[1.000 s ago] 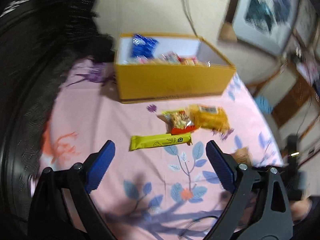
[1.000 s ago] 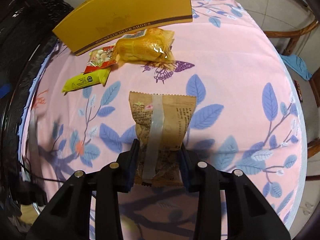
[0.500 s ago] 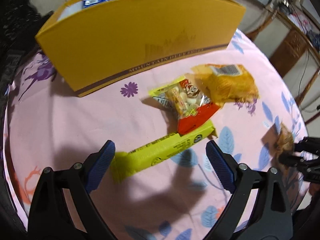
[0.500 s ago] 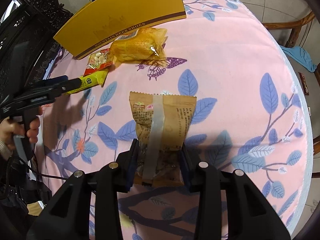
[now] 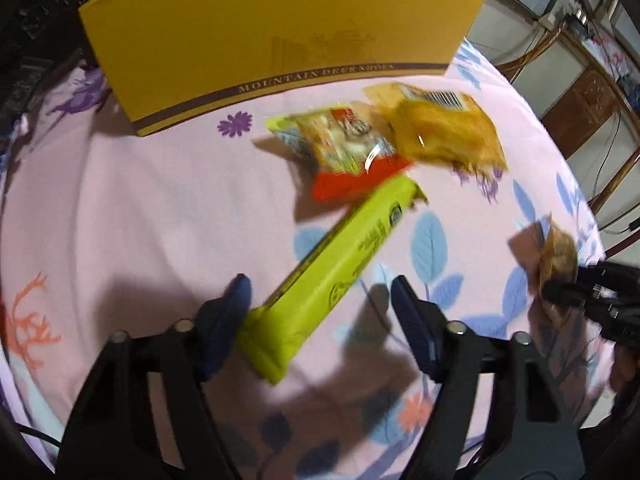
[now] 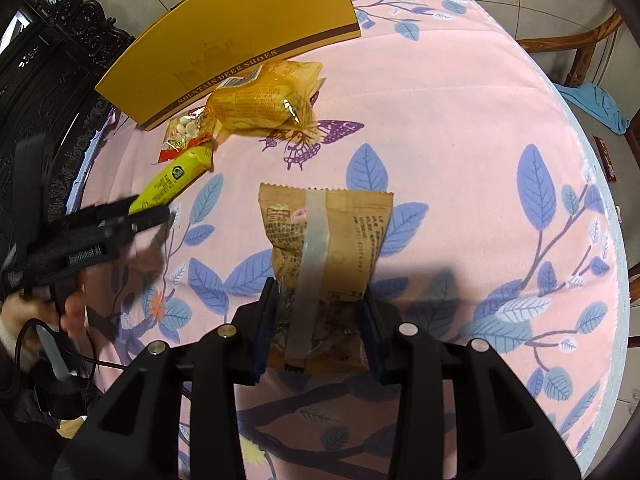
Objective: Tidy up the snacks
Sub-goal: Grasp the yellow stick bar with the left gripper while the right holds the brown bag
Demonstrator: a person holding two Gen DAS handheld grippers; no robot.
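Note:
My left gripper (image 5: 320, 300) is open, its jaws on either side of the near end of a yellow-green snack bar (image 5: 336, 272) lying on the pink tablecloth; the bar also shows in the right wrist view (image 6: 172, 178). My right gripper (image 6: 320, 312) is shut on a brown snack packet (image 6: 324, 248), held above the cloth. A red-and-clear candy bag (image 5: 348, 152) and an orange bread packet (image 5: 444, 132) lie by the yellow box (image 5: 280, 36). The left gripper also shows in the right wrist view (image 6: 132, 214).
The yellow box's front wall (image 6: 232, 36) stands at the far side of the round table. Dark carved furniture (image 6: 44, 40) is on the left. A wooden chair with a blue cloth (image 6: 592, 104) stands beyond the table's right edge.
My left gripper has come down and forward over the yellow-green bar, and its jaws have narrowed around the bar's near end. My right gripper still holds the brown packet, almost unmoved.

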